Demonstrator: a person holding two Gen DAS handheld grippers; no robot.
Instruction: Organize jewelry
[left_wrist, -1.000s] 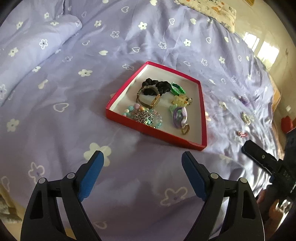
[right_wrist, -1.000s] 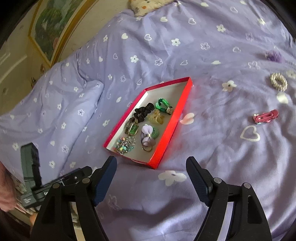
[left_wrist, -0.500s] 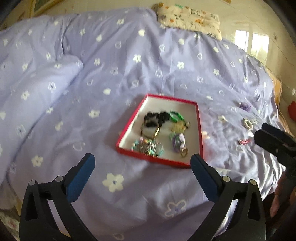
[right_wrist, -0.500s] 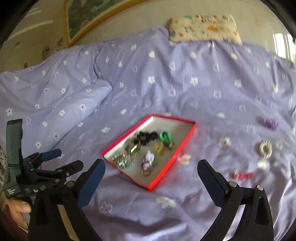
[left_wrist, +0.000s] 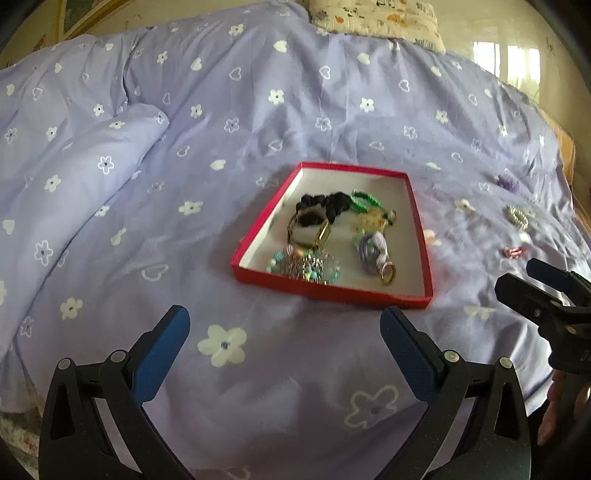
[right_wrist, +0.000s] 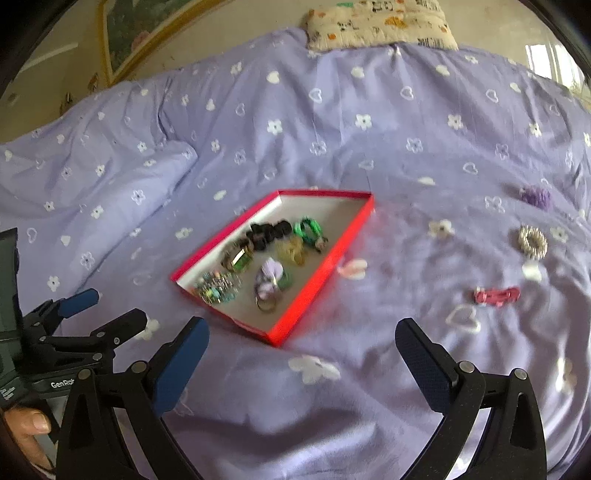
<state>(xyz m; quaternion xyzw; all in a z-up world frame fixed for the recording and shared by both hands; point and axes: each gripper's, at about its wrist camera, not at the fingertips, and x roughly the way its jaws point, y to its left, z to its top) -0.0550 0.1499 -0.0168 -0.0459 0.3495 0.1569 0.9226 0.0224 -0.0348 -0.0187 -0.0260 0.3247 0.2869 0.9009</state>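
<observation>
Surface: lilac bedspread (left_wrist: 295, 110) printed with white flowers and hearts, rumpled into a fold at far left.
Pillow: cream, patterned pillow (right_wrist: 380, 24) at the far edge of the bed.
Tray: shallow red tray (left_wrist: 421, 236) with a pale floor, lying flat on the bedspread near the middle, ahead of both grippers.
Tray contents, far side: black scrunchie (left_wrist: 325, 205) beside a green braided band (left_wrist: 364, 199).
Tray contents, middle: gold-coloured bracelet (left_wrist: 310, 230) touching the scrunchie; a yellowish clip (left_wrist: 369, 223) to its right.
Tray contents, near side: beaded turquoise and silver piece (left_wrist: 306, 264) at left; lilac hair tie (left_wrist: 373, 249) with a metal ring (left_wrist: 388, 273) at right.
Loose items, right of tray: purple scrunchie (right_wrist: 535, 195) farthest; pearl-beaded ring band (right_wrist: 532, 242) nearer; pink hair clip (right_wrist: 496, 295) nearest. All lie on the bedspread, well apart from the tray.
Left gripper: left gripper (left_wrist: 284, 350) hovers above the near bedspread, blue-padded jaws spread wide after just widening, nothing between them.
Right gripper: right gripper (right_wrist: 303, 358) likewise hovers over the near bedspread, jaws just widened and standing far apart, holding nothing; the pink hair clip lies ahead and to its right.
Person: fingers (right_wrist: 27, 428) wrap the left gripper's handle at the lower left of the right wrist view.
Image quality: both views slightly blurred; fine detail of the jewellery cannot be told.
</observation>
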